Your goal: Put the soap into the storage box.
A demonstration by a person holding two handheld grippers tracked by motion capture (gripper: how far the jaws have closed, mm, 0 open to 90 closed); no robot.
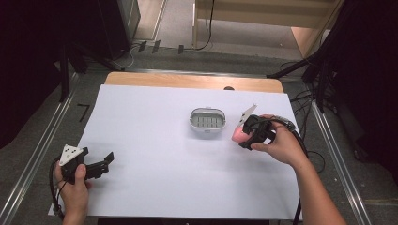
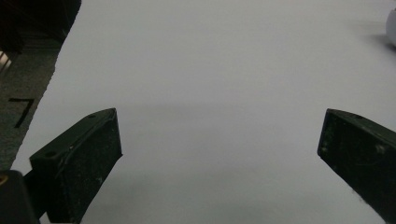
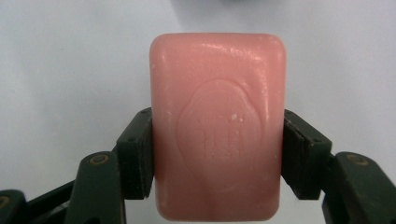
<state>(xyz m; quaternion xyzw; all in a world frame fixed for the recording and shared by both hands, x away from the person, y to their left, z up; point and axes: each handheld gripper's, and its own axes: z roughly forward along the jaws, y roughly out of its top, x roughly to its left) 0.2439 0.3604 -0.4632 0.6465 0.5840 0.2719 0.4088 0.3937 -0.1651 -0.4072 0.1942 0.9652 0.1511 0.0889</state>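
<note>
High view: the right claw (image 1: 242, 133) holds a pink soap bar (image 1: 237, 135) just beside the white soap dish (image 1: 207, 123), which stands near the middle of the white sheet covering the surface (image 1: 155, 154). The left claw (image 1: 104, 163) rests near the sheet's near-left corner, well apart from the work. The step in hand appears to be carrying the bar to the dish — approach from above its rim, keep the bar level, and centre it over the ribbed floor before lowering.

Left gripper view: the jaws stand wide apart with nothing between them, over bare sheet. Keep this hand parked; it may steady the dish if that slides.

Right gripper view: both pads (image 3: 136, 154) are clamped on the long sides of the bar (image 3: 217, 126), embossed face toward the camera, at about its lower half. Soap is likely slick — hold the squeeze constant, avoid tilting, and release only once the bar sits on the dish floor.
</note>
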